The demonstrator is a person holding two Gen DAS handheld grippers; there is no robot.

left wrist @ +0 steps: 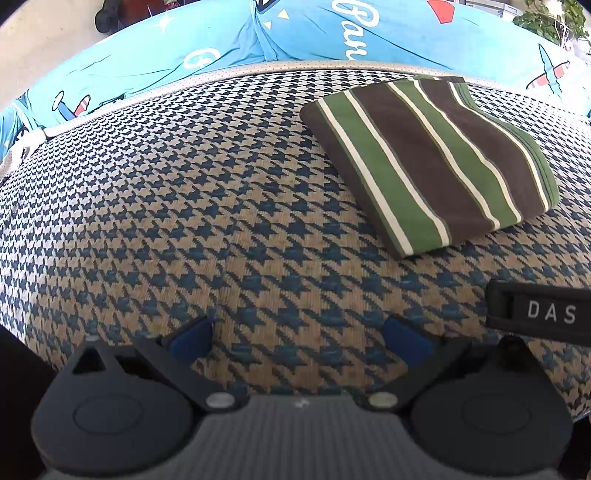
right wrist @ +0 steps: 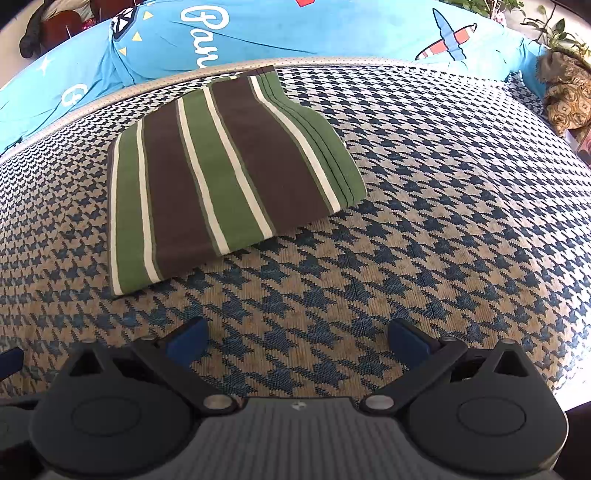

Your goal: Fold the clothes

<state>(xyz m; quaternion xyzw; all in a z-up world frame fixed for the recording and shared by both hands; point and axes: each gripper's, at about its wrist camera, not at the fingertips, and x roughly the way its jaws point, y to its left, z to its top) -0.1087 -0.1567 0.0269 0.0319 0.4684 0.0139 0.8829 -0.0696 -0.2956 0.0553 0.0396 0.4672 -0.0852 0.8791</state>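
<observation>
Here, folded striped garment (right wrist: 221, 177) lies flat on houndstooth cover (right wrist: 443, 221), far-left of my right gripper (right wrist: 299, 339), far-right of my left gripper (left wrist: 299, 332). Long axis runs near-to-far. Both jaws spread wide, empty. Right one looks slightly nearer, I judge.

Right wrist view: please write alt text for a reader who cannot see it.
A folded striped garment lies flat on a houndstooth cover, ahead and left of the open, empty right gripper. Behind it is a blue printed fabric.
</observation>
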